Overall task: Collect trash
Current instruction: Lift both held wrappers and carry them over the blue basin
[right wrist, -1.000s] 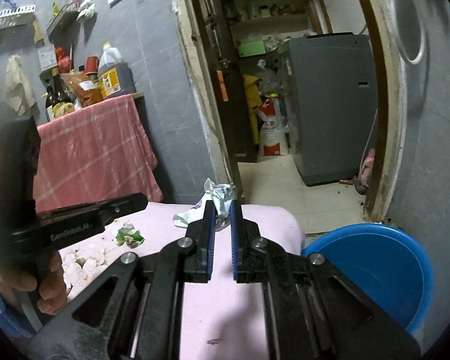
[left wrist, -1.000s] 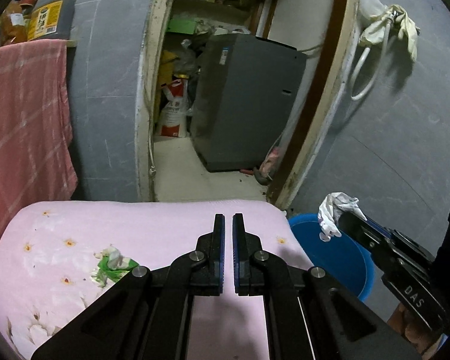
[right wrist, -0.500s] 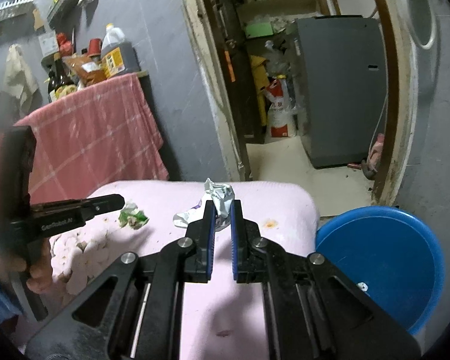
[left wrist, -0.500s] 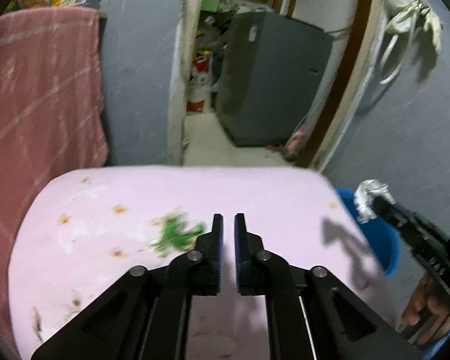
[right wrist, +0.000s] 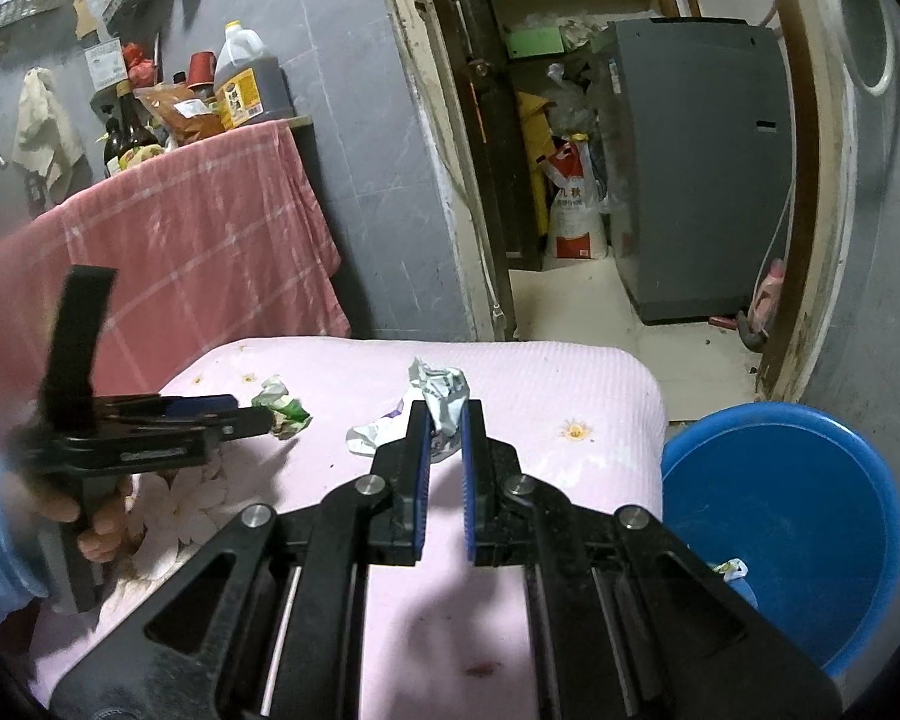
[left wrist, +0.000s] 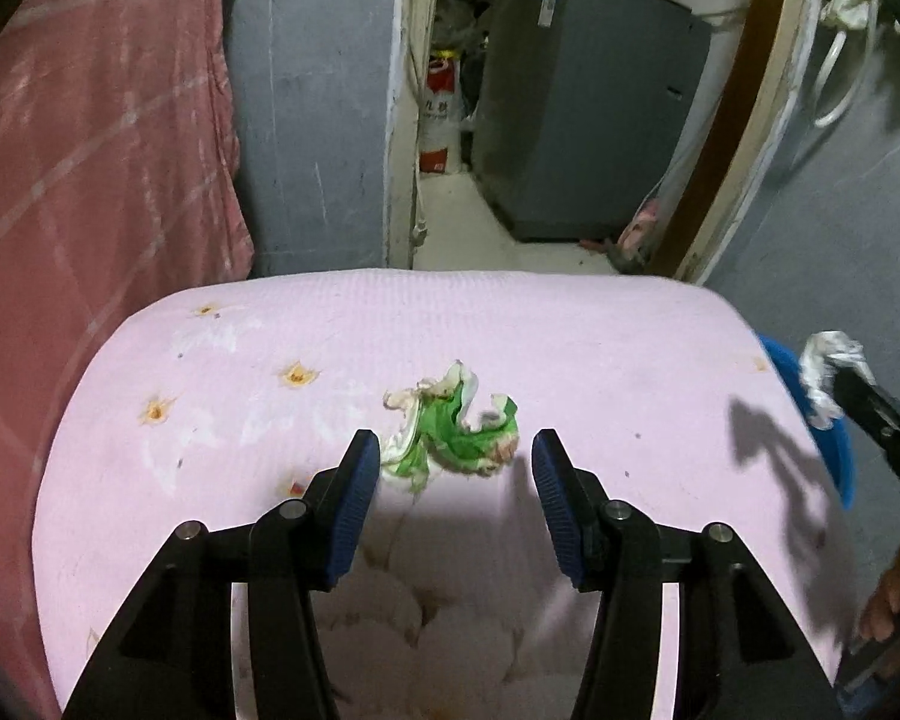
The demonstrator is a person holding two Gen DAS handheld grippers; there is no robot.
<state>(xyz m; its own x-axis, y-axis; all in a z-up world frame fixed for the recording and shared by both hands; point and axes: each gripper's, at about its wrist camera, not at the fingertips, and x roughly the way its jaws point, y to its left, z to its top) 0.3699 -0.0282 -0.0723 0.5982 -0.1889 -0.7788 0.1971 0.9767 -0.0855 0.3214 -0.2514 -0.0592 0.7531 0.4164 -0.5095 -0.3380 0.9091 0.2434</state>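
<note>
Right wrist view: white sack (right wrist: 572,210) shows red, partly legible Chinese characters.

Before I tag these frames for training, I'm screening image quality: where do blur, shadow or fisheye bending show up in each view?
Left wrist view: sharp; the door frame bows from fisheye; a hard shadow lies on the pink cloth beside the open left gripper and green wrapper. Right wrist view: the left hand is motion-blurred; the crumpled white wrapper in the right gripper stays crisp; dark corners.

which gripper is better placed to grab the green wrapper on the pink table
Left. The left gripper is open with the green wrapper right between its fingertips; the right gripper already pinches white paper.
</note>
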